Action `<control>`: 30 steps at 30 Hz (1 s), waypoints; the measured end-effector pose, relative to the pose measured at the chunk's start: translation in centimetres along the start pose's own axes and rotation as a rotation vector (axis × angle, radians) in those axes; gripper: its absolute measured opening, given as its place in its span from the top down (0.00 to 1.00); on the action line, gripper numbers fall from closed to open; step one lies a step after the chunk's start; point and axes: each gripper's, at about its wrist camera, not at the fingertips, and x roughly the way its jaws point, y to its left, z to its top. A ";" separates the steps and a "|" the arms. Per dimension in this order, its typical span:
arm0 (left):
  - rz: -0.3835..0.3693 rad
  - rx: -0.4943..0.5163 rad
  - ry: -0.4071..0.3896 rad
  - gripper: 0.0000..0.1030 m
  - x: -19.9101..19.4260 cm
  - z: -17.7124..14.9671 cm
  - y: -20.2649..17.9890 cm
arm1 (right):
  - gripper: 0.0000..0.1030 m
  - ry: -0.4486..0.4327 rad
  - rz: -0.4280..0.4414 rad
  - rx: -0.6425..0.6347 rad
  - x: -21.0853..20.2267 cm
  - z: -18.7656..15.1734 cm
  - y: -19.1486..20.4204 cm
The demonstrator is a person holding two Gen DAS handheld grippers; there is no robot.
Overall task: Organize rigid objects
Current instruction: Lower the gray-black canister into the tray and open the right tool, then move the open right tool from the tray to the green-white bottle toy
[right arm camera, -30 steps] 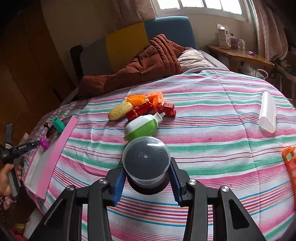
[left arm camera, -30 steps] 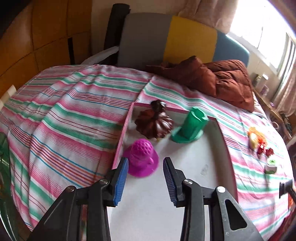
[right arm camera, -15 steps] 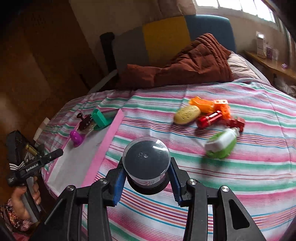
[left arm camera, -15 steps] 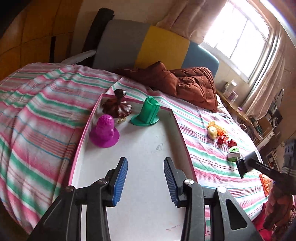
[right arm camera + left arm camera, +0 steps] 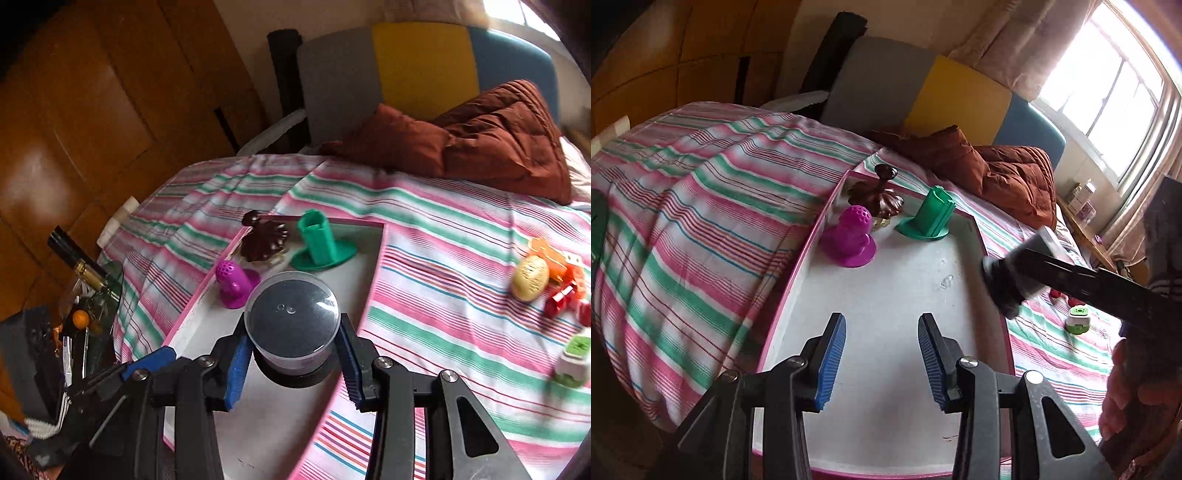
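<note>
A bed under a striped pink and green bedspread (image 5: 443, 236) fills both views, with a brown quilt (image 5: 491, 147) heaped near the headboard. On the bedspread lies a white tray (image 5: 886, 325) with a pink rim, and at its far end stand a green holder (image 5: 319, 243), a dark brown ornament (image 5: 264, 240) and a purple cone (image 5: 232, 282), close together. The right gripper (image 5: 291, 363) is clamped on a round jar (image 5: 291, 317) with a clear domed lid and carries it above the tray's open middle. The left gripper (image 5: 882, 363) hangs over the near end of the tray with its jaws apart and nothing between them. Loose toys (image 5: 546, 280) and a small green and white bottle (image 5: 572, 360) lie on the bedspread to the right, well apart from the tray. The risks look plain enough: the jar is gripped low on a smooth round wall, so a tilt could let it slip; set down too far forward, it could knock over the purple cone; and the tray sits on soft bedding, so a hard landing could rock it.
</note>
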 end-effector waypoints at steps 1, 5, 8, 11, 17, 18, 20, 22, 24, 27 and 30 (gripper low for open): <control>0.006 -0.004 0.002 0.60 0.0 0.0 0.1 | 0.57 0.010 -0.004 -0.012 0.6 0.2 0.5; -0.002 -0.023 0.003 0.60 -0.2 0.0 0.4 | 0.57 0.045 -0.039 -0.068 3.1 1.1 2.2; 0.003 -0.021 0.000 0.60 -0.3 0.0 0.5 | 0.57 0.067 -0.078 -0.115 5.0 1.9 3.2; 0.014 -0.018 0.007 0.60 -0.2 -0.1 0.4 | 0.57 0.089 -0.099 -0.127 6.8 2.6 3.6; 0.018 -0.038 0.017 0.60 0.0 0.0 0.9 | 0.57 0.105 -0.117 -0.108 9.0 3.4 3.5; 0.017 -0.042 0.016 0.60 0.0 0.0 1.0 | 0.57 0.109 -0.116 -0.109 9.3 3.4 3.5; 0.020 -0.042 0.019 0.60 0.1 -0.1 0.9 | 0.57 0.115 -0.118 -0.106 9.8 3.4 3.5; 0.017 -0.043 0.021 0.60 0.0 -0.1 0.9 | 0.51 0.110 -0.099 -0.085 9.9 3.4 3.4; 0.018 -0.041 0.019 0.60 0.0 -0.2 0.9 | 0.42 0.088 -0.093 -0.064 9.3 3.1 3.2; 0.014 -0.043 0.015 0.60 0.0 -0.2 0.9 | 0.41 0.052 -0.067 -0.046 7.8 2.8 3.1; 0.005 -0.046 0.014 0.60 -0.1 -0.3 0.8 | 0.39 0.021 -0.064 -0.041 6.0 2.2 2.8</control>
